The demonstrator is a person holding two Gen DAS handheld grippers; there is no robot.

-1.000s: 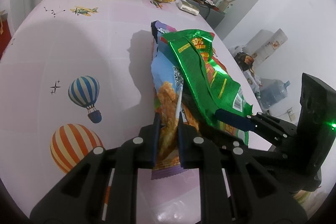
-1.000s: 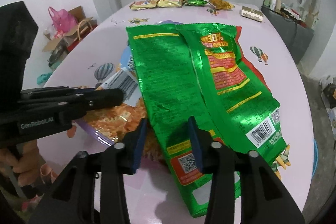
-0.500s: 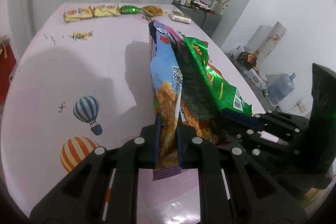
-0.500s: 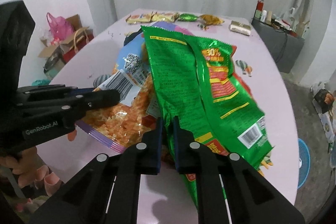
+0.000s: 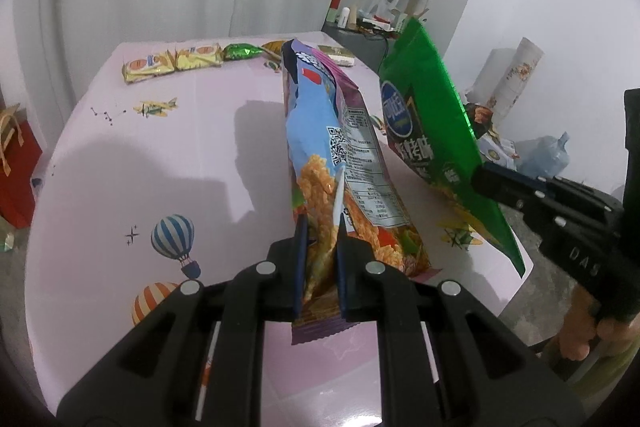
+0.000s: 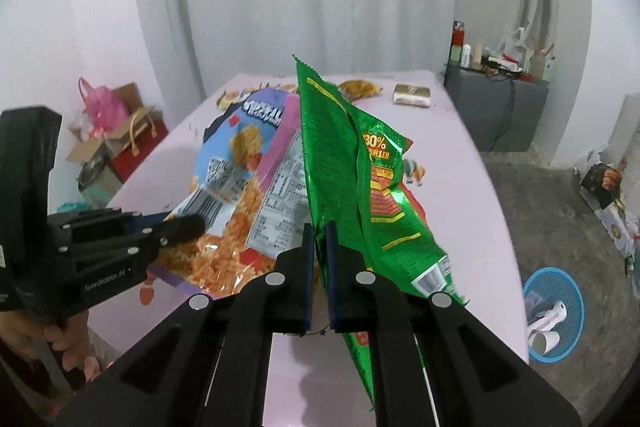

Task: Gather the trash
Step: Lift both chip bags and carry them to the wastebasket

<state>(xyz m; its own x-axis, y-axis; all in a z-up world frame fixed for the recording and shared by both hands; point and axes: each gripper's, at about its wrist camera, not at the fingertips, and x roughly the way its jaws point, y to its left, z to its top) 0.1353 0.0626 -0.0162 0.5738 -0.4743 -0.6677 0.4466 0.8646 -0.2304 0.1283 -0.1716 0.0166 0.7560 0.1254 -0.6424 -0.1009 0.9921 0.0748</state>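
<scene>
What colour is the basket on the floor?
Light blue plastic basket on the floor, clearest in the right wrist view.

The blue snack bag (image 5: 338, 163) hides part of the row of small packets (image 5: 176, 61) along the far edge of the surface (image 5: 120, 167); in the right wrist view that row is almost wholly behind both bags. The green snack bag (image 6: 352, 179) covers the blue bag's right side there, and its lower tip is behind a black finger. The print on both bags is too small to read. The left gripper (image 5: 320, 247) hides the pinched stretch of the blue bag. The bottles and clutter on the dark cabinet (image 6: 496, 107) are too small to tell apart. The person's hands show only as fingers at the picture edges.
</scene>
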